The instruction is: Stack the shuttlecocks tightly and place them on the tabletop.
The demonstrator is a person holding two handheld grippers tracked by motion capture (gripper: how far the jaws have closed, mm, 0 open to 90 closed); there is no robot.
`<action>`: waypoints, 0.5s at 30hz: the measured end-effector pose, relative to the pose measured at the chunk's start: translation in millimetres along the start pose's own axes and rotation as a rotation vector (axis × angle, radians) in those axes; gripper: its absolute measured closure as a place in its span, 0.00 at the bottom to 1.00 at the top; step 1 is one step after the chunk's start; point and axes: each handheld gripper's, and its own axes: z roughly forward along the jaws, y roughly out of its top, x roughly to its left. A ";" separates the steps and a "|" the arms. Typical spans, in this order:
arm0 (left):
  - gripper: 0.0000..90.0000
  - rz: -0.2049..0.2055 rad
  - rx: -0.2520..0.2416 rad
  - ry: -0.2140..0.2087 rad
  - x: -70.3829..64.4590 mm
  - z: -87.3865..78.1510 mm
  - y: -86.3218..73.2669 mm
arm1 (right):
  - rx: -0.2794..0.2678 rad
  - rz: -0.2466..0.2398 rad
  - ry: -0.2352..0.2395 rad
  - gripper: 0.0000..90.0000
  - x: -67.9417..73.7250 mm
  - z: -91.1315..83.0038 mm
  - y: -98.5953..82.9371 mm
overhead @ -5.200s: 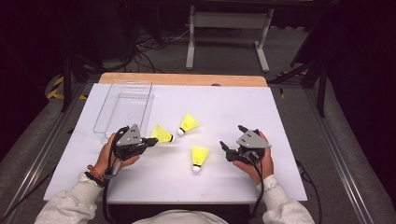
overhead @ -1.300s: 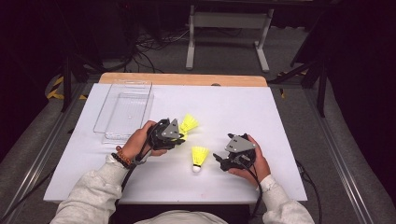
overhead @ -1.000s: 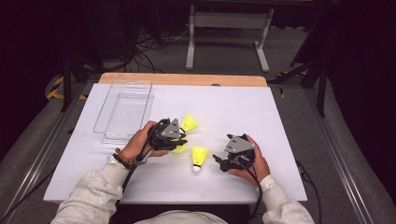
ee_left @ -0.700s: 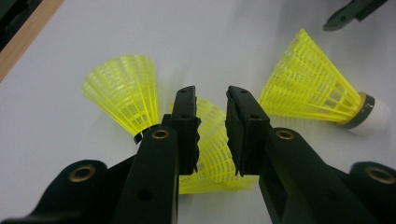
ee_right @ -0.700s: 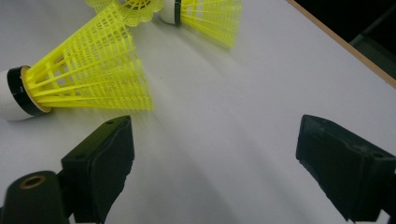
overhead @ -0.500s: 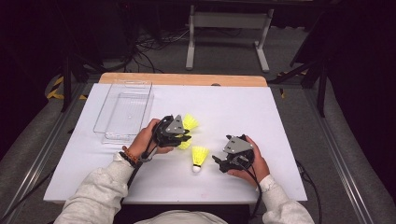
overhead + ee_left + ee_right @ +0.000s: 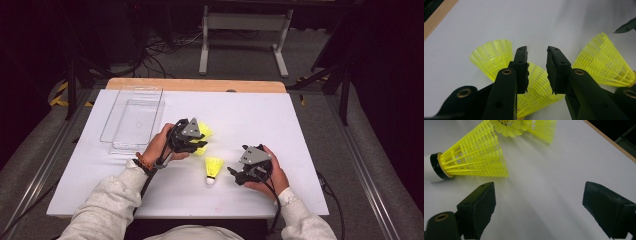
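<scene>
Between the jaws of my left tool (image 7: 537,72) sits the skirt of a yellow shuttlecock (image 7: 537,95), lying on the white surface (image 7: 280,125). The jaws stand slightly apart, straddling the mesh so a close would grip it without crushing. A second shuttlecock (image 7: 492,56) lies just beside it. My right tool (image 7: 239,175) rests wide open near a third shuttlecock (image 7: 213,168). A clear tray (image 7: 131,122) waits well apart.

Shuttlecock (image 7: 537,95) base — behind left claw (image 7: 537,65)
</scene>
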 end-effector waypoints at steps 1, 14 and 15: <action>0.79 0.002 0.004 0.004 -0.4 0.5 0.6 | 0.000 -0.001 0.001 0.14 0.1 0.0 0.0; 0.76 0.004 -0.017 0.008 -4.3 1.2 6.3 | 0.007 -0.005 0.006 0.14 0.4 0.5 -0.3; 0.75 0.002 -0.032 0.011 -3.0 -2.9 6.1 | 0.007 -0.004 0.006 0.14 0.3 0.5 -0.3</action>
